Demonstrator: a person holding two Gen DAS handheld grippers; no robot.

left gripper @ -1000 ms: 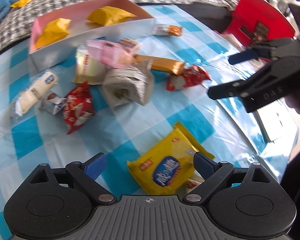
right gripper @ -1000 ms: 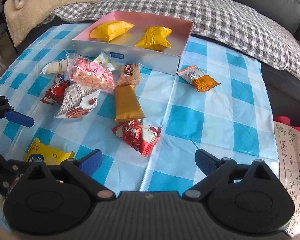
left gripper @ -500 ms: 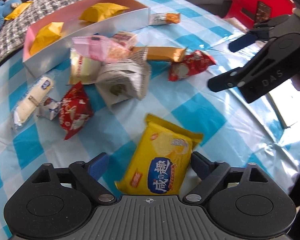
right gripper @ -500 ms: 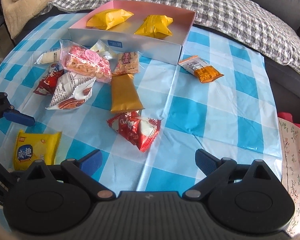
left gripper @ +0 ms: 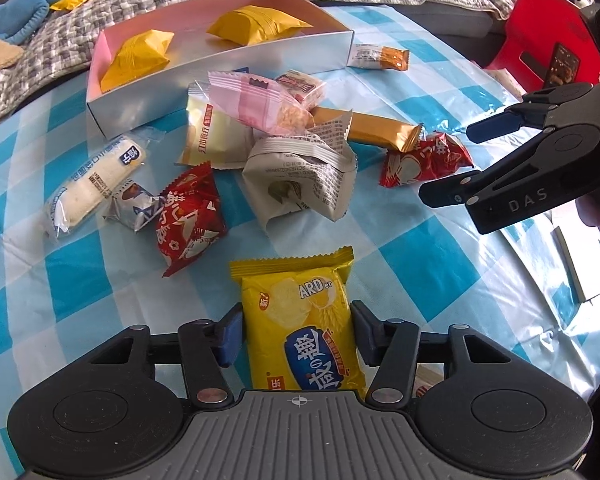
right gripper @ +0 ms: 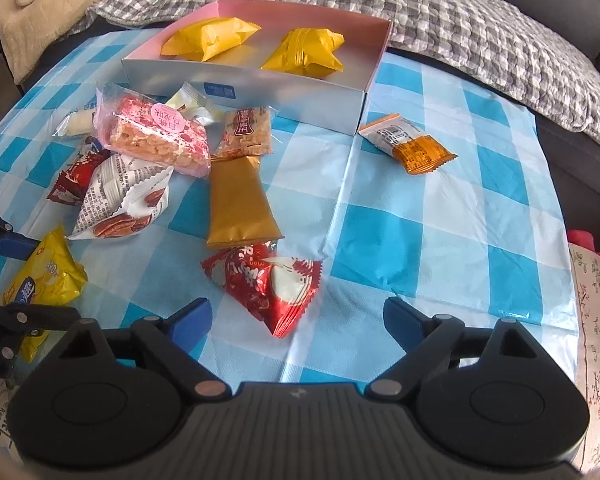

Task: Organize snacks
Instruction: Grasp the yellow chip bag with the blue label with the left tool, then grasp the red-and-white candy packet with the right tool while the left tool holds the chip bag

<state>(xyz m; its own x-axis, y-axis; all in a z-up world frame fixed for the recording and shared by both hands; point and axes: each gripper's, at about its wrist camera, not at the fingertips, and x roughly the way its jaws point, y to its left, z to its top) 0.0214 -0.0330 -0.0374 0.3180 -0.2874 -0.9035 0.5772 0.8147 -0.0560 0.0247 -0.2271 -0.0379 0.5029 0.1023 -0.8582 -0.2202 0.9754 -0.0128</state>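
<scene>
My left gripper (left gripper: 298, 330) has closed on a yellow chip packet (left gripper: 300, 320), its blue pads touching both sides; the packet also shows in the right wrist view (right gripper: 46, 276). My right gripper (right gripper: 298, 318) is open and empty above a red snack packet (right gripper: 272, 280), and shows in the left wrist view (left gripper: 456, 164). The pink-lined box (left gripper: 220, 80) at the far side of the table holds two yellow packets (right gripper: 300, 54). A heap of snacks lies in front of it: a pink bar (right gripper: 156, 136), a gold stick (right gripper: 236, 204), a newsprint packet (left gripper: 300, 176).
An orange-and-white packet (right gripper: 410, 144) lies apart right of the box. A white roll (left gripper: 92, 184) and a red packet (left gripper: 188, 216) lie left. A grey checked blanket (right gripper: 460, 28) and a sofa are behind the table. A red chair (left gripper: 548, 48) stands at the right edge.
My left gripper moved onto the yellow chip packet and its jaws narrowed from wide open to gripping it. The right gripper drifted slightly nearer the red packet, still open.
</scene>
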